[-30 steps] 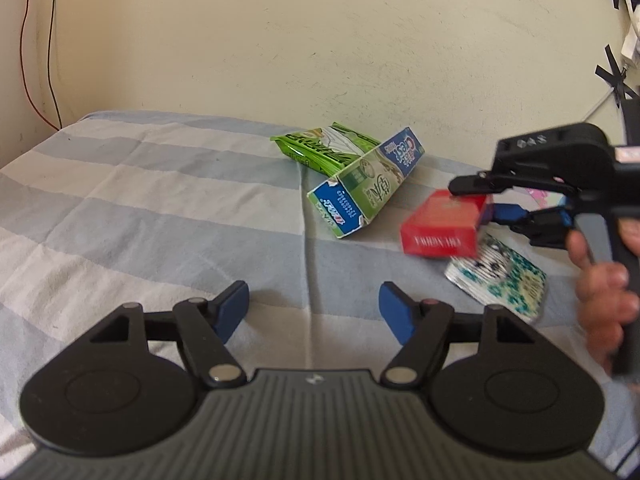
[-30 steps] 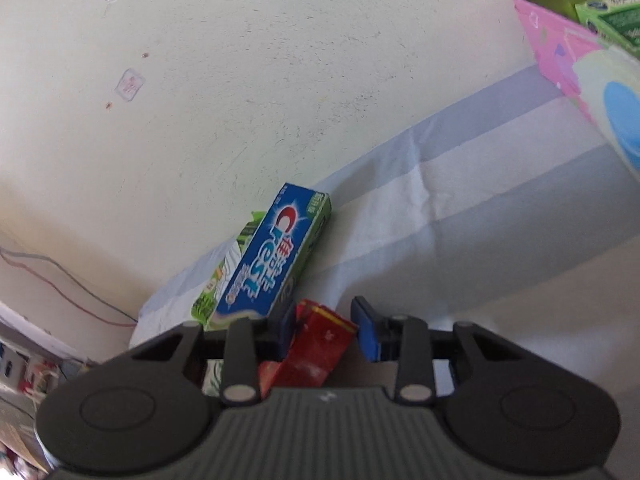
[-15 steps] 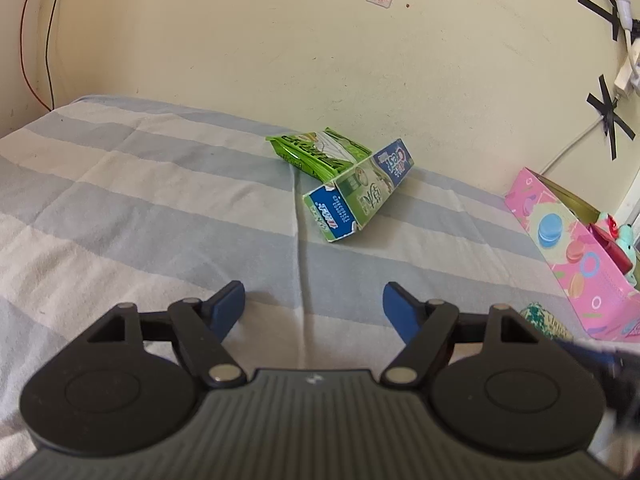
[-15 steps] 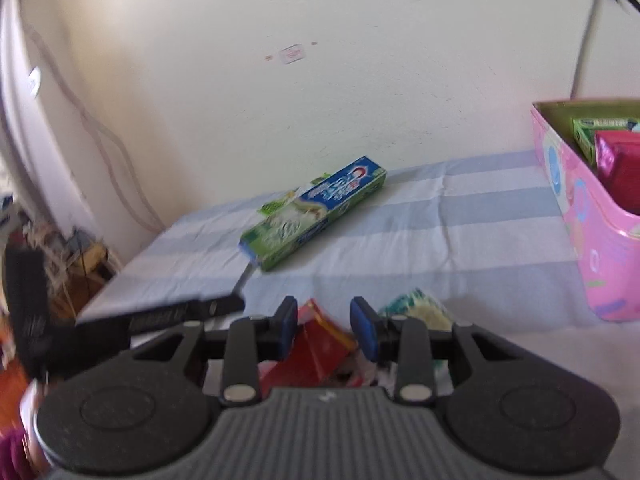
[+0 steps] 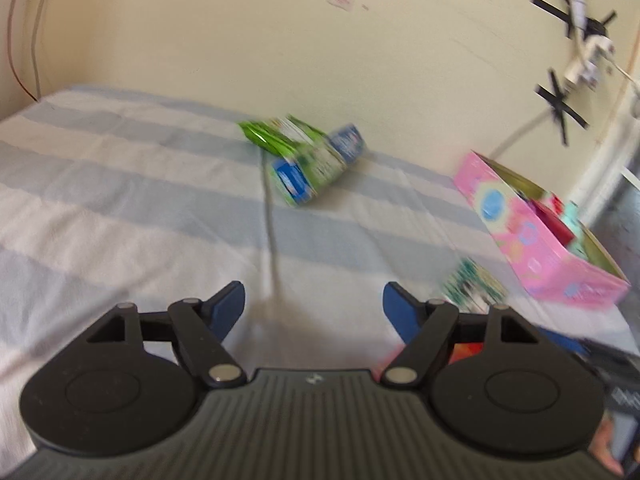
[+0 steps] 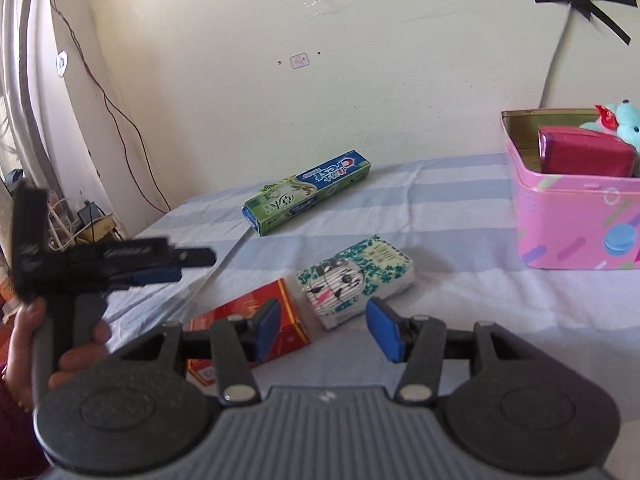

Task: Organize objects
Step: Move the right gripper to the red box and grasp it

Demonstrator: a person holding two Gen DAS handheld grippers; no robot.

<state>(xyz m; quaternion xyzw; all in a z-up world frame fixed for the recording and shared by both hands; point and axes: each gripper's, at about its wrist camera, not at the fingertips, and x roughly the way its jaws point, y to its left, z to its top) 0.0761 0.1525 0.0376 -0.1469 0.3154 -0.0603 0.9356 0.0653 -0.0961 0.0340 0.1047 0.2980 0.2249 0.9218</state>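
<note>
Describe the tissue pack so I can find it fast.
Start at the pink box on the right of the striped bed. In front of it, toward the camera, lies the tissue pack, beside the red box. Only it is white with green speckles and a birdcage drawing.

My right gripper is opening, nothing between its pads. My left gripper gapes empty, at nine o'clock of it.
</note>
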